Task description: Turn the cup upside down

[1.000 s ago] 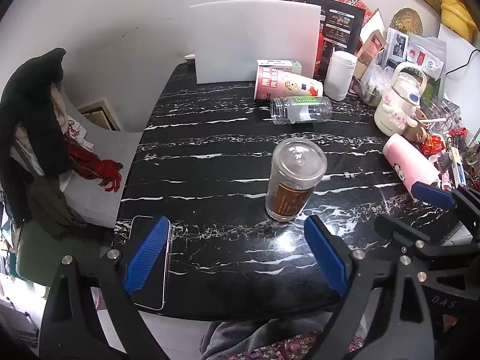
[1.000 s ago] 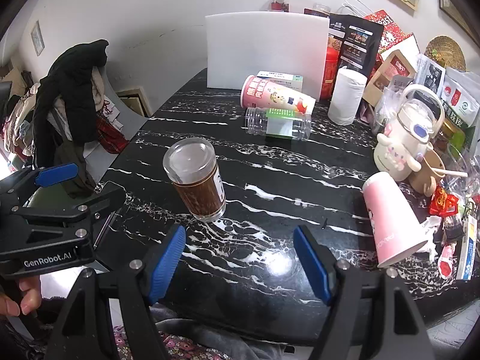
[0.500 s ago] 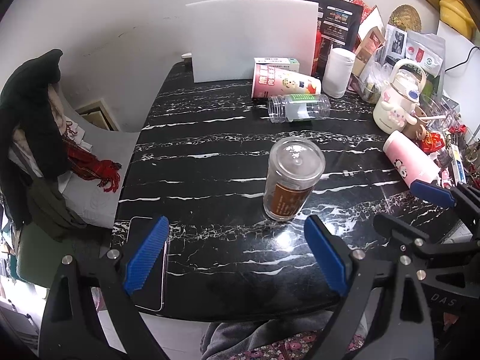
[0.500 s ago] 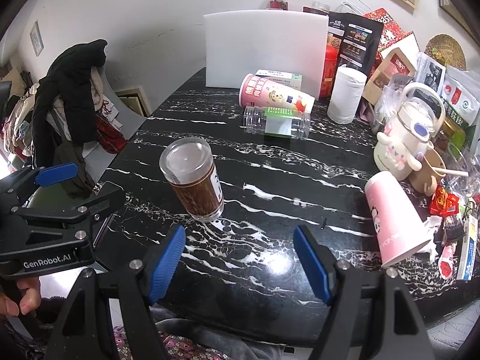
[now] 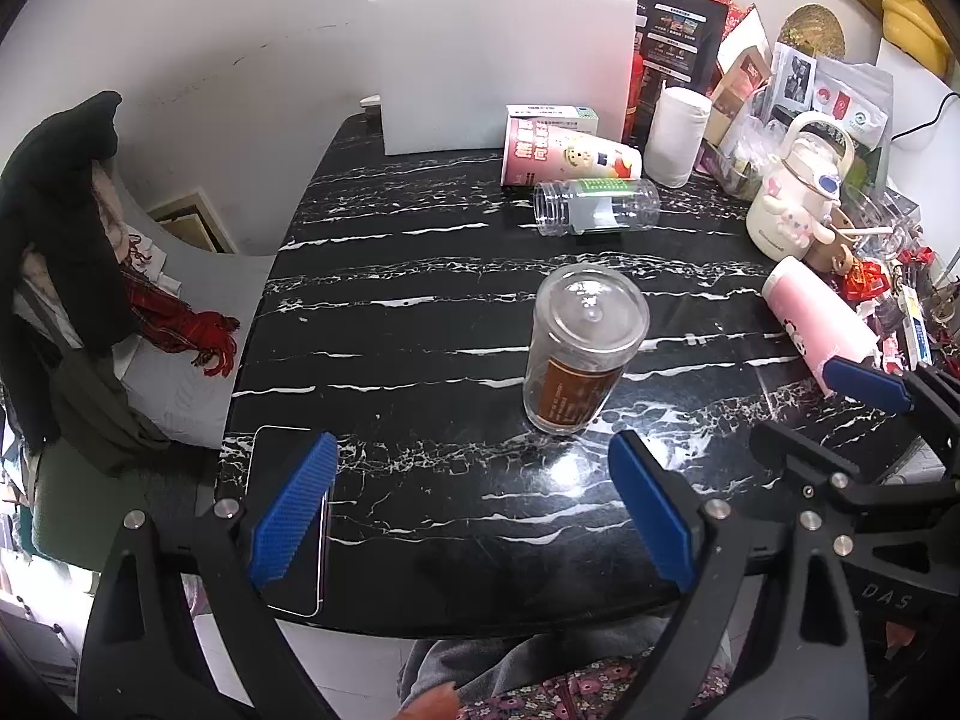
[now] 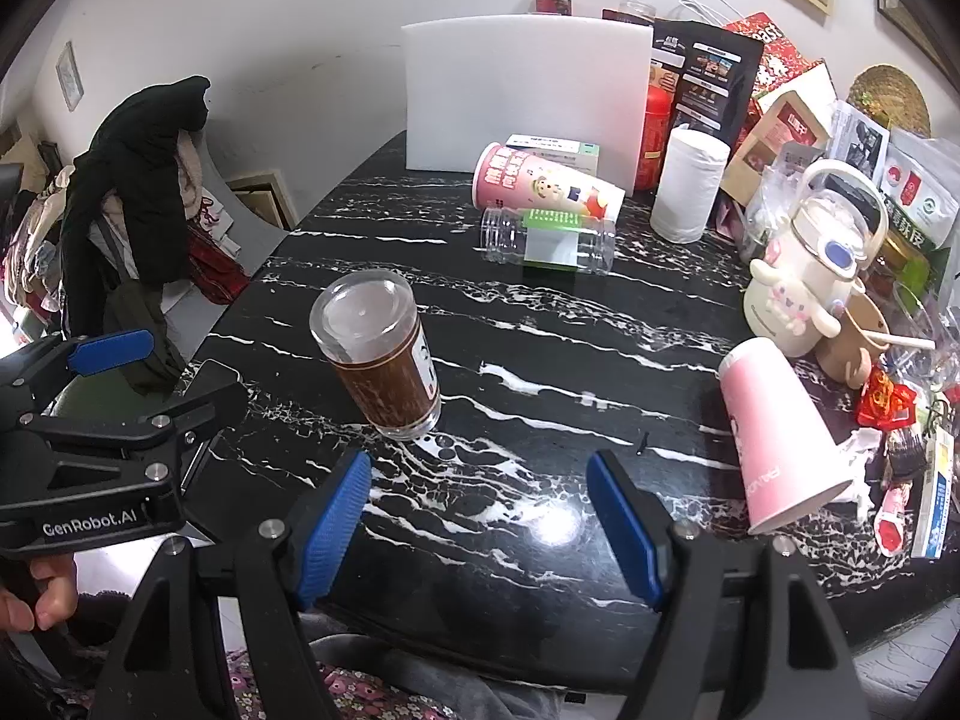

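A clear plastic cup with a brown label (image 5: 579, 354) stands upside down on the black marble table (image 5: 420, 324), its closed base facing up. It also shows in the right wrist view (image 6: 381, 354). My left gripper (image 5: 474, 510) is open and empty, near the table's front edge, short of the cup. My right gripper (image 6: 480, 528) is open and empty, in front and to the right of the cup. A pink paper cup (image 6: 780, 438) stands upside down at the right.
A phone (image 5: 294, 516) lies at the table's front left corner. A clear bottle (image 5: 597, 207) and a pink printed cup (image 5: 564, 156) lie on their sides at the back. A white kettle (image 6: 810, 264), a paper roll (image 6: 690, 192) and packets crowd the right side.
Both grippers have drawn back slightly from the cup. The cup stays upside down on the table.
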`<state>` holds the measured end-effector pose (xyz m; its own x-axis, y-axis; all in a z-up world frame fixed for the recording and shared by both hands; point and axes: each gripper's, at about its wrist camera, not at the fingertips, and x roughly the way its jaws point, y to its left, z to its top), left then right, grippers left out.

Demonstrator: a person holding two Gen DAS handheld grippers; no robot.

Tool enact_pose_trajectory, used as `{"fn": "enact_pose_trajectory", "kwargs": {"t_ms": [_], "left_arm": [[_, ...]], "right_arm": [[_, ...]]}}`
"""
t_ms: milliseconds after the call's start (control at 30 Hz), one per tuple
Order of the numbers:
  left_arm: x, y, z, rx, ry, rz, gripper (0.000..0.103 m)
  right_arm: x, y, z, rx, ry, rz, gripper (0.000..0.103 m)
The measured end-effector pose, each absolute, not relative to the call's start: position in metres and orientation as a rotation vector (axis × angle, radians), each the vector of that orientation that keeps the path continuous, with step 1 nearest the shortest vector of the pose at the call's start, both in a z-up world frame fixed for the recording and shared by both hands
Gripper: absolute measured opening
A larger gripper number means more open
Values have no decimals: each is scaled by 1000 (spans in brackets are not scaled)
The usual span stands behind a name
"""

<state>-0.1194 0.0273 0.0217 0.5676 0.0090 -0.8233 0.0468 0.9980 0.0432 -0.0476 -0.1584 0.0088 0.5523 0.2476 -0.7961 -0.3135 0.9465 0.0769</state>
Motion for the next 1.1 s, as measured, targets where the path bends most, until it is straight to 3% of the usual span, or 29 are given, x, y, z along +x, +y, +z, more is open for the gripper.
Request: {"fn": "enact_pose_trajectory", "kwargs": {"t_ms": [1100], "left_arm": [[-105,30,5,62,1019,-34,91]], "right_arm": [[-37,-159,-2,-67,960,338,75]]}}
